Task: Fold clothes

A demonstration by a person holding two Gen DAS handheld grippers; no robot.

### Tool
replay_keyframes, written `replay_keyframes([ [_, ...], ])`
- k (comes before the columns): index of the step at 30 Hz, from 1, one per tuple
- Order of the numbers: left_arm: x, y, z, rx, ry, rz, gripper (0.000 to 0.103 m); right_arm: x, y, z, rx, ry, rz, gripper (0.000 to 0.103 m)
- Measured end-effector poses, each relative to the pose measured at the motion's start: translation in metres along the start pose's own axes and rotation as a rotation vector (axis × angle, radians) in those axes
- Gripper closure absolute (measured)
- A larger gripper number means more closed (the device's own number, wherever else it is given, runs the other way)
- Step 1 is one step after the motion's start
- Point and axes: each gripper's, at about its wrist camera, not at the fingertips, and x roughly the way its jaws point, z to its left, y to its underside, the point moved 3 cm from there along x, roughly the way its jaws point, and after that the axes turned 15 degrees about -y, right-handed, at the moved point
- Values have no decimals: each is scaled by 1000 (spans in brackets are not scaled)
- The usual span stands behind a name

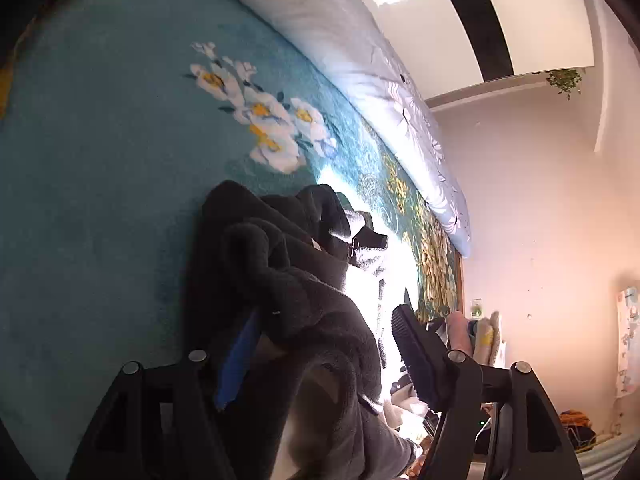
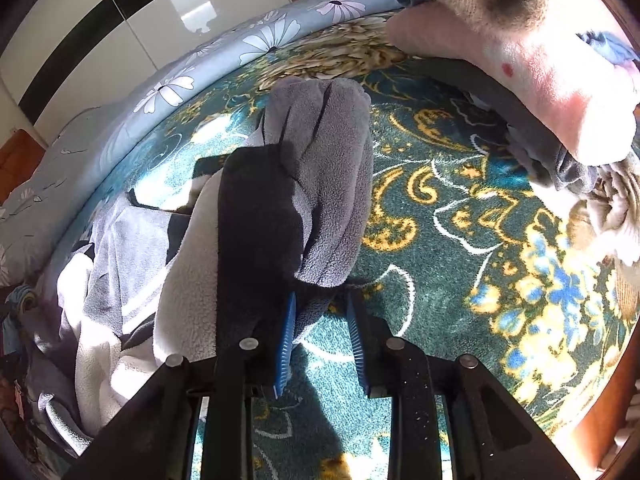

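Observation:
A grey fleece garment [image 2: 320, 152] with a white lining lies bunched and folded on the teal floral blanket [image 2: 440, 220]. Its near hem sits between the blue pads [image 2: 286, 340] of my right gripper [image 2: 320, 304], whose narrow jaws touch the fleece on both sides. In the left wrist view the same fleece [image 1: 288, 264] looks dark and drapes over the left finger of my left gripper [image 1: 328, 316]. That gripper's jaws stand wide apart. Its ribbed right finger [image 1: 412, 344] is clear of the cloth.
A light-blue daisy quilt [image 2: 200, 80] runs along the blanket's far edge, below white wardrobe doors [image 1: 440, 40]. A stack of pink and grey folded clothes [image 2: 540, 80] sits at the right. Loose grey and white garments [image 2: 100, 260] are heaped at the left.

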Motion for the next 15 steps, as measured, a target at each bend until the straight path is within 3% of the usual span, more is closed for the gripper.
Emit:
replay_keyframes([
  [3, 15, 0, -2, -38, 13, 60, 32, -1, 1, 1, -2, -3, 2, 76],
  [6, 28, 3, 1, -65, -44, 100, 32, -1, 1, 1, 4, -6, 1, 76],
  [10, 24, 4, -4, -52, -44, 63, 34, -1, 2, 1, 3, -4, 1, 76],
  [12, 18, 3, -6, -38, -52, 28, 52, -1, 2, 1, 2, -3, 2, 76],
  [13, 15, 2, -5, -29, -66, 12, 70, -1, 2, 1, 2, -3, 3, 75],
  [15, 9, 0, -4, -16, -75, -20, 80, -1, 3, 1, 2, -3, 3, 75],
])
